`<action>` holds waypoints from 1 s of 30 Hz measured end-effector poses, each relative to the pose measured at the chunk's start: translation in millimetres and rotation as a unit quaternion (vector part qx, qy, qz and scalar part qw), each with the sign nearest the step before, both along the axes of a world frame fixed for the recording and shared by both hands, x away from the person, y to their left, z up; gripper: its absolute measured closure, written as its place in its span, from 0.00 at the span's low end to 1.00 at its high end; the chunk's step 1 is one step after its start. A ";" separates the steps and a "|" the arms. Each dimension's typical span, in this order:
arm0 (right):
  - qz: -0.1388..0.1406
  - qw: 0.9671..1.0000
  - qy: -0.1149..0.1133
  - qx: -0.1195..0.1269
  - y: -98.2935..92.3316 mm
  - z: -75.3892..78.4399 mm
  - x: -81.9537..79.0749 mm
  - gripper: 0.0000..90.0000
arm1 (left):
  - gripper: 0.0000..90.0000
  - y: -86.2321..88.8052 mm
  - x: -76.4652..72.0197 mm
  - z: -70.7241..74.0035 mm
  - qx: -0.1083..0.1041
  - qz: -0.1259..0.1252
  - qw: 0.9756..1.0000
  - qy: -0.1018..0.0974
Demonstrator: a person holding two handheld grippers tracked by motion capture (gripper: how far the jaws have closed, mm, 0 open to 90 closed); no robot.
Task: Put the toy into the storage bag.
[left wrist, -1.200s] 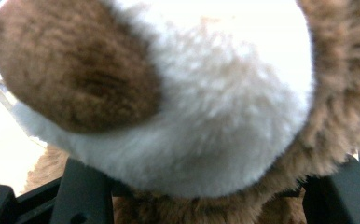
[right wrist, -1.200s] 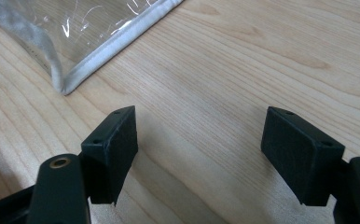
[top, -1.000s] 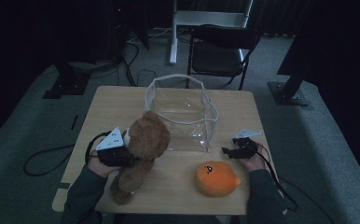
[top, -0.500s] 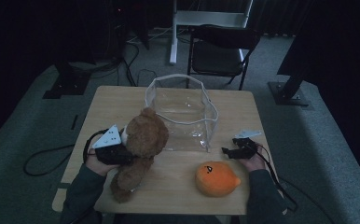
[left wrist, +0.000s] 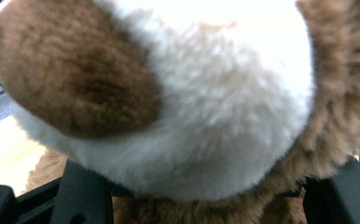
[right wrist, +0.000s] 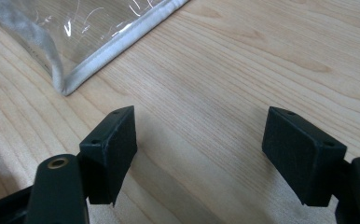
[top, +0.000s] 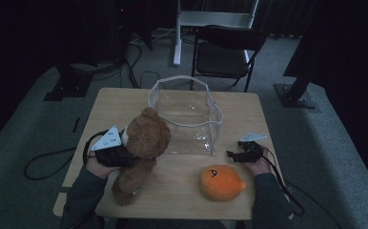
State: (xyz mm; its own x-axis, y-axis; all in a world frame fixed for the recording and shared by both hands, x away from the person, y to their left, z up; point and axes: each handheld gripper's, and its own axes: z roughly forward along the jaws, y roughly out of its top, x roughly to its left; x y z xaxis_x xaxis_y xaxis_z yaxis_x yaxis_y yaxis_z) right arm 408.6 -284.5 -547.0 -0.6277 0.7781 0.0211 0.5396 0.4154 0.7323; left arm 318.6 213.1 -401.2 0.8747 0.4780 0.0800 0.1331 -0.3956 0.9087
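Left gripper (top: 125,157): clamped on the brown teddy bear (top: 141,148) at its middle, the plush bulging between the 2 jaws, so the bear can be carried upright.
Teddy bear: at the table's (top: 249,109) left front, head near the clear bag (top: 187,114), legs toward the front edge.
Clear bag: standing open-topped at table centre, seemingly the bear's destination; open air above the rim.
Orange plush toy (top: 221,182): lying free near the front edge.
Right gripper (right wrist: 199,149): jaws apart, empty, low over bare wood beside the bag's corner.
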 end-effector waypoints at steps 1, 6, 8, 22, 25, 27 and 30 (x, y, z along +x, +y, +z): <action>0.000 1.000 0.000 0.000 0.0 0.0 0.0 0.28 | 0.45 0.4 -0.1 0.6 -0.001 0.000 1.000 0.000; 0.001 1.000 -0.001 0.001 -0.5 -0.3 0.1 0.28 | 0.45 1.1 -0.5 3.5 0.000 0.001 1.000 -0.004; 0.001 1.000 -0.002 0.001 -0.2 -0.4 0.1 0.27 | 0.45 1.5 -0.5 4.6 0.000 0.001 1.000 -0.005; 0.001 1.000 -0.003 0.001 0.0 -0.8 0.0 0.27 | 0.45 3.5 -0.4 11.6 -0.002 0.002 1.000 -0.012; 0.001 1.000 -0.004 0.001 0.0 -0.8 -0.1 0.27 | 0.45 4.5 -0.3 12.6 -0.004 0.003 1.000 -0.013; 0.001 1.000 -0.003 0.001 -0.1 -0.8 0.0 0.27 | 0.45 5.4 -0.3 13.6 -0.005 0.005 1.000 -0.014; 0.001 1.000 -0.004 0.002 0.0 -0.9 -0.1 0.27 | 0.45 6.9 -0.4 15.3 -0.006 0.007 1.000 -0.015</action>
